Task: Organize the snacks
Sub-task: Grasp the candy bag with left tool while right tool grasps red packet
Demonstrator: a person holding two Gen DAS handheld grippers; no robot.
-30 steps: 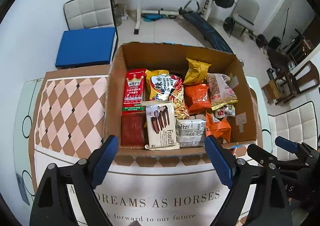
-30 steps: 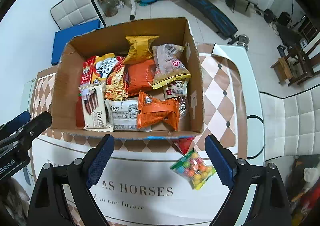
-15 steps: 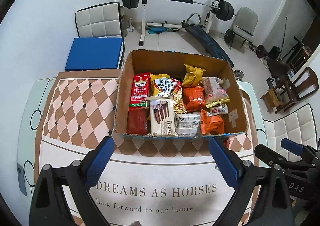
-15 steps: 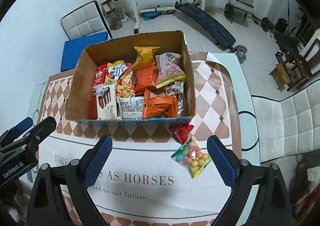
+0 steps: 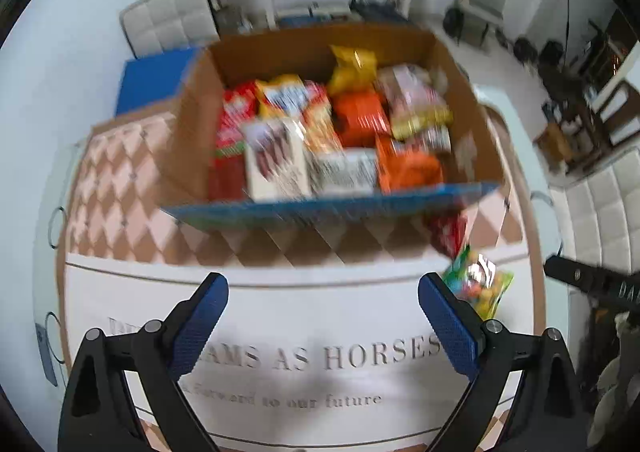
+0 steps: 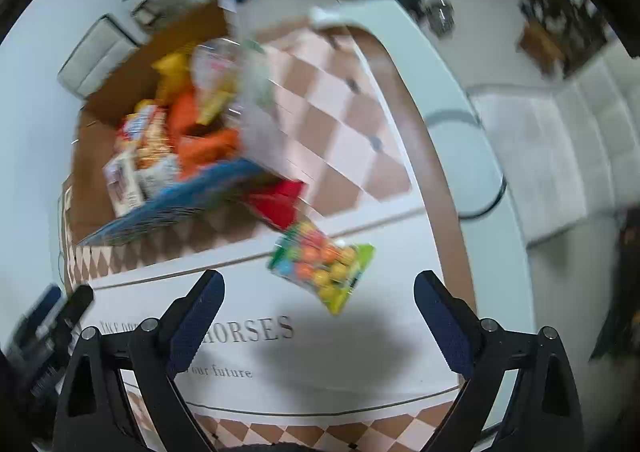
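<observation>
Candy bag (image 6: 322, 267) lies flat on the cloth (image 6: 360, 352), ahead of the right gripper (image 6: 316, 316), between its jaw lines but beyond the tips. Right jaws spread wide, empty. Left gripper (image 5: 322, 318) likewise wide and empty; bag off past its right finger. Advice: centre right jaws over bag, descend straight, pinch across the narrow width. Red packet (image 6: 280, 202) touches box (image 6: 160, 208) corner, just beyond.

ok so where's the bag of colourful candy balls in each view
Left wrist view: the candy bag lies at right of centre, just past the left gripper's right finger.
Right wrist view: the bag lies near the centre, ahead of the open right gripper.
Shared landmark: the red packet by the cardboard box corner.
</observation>
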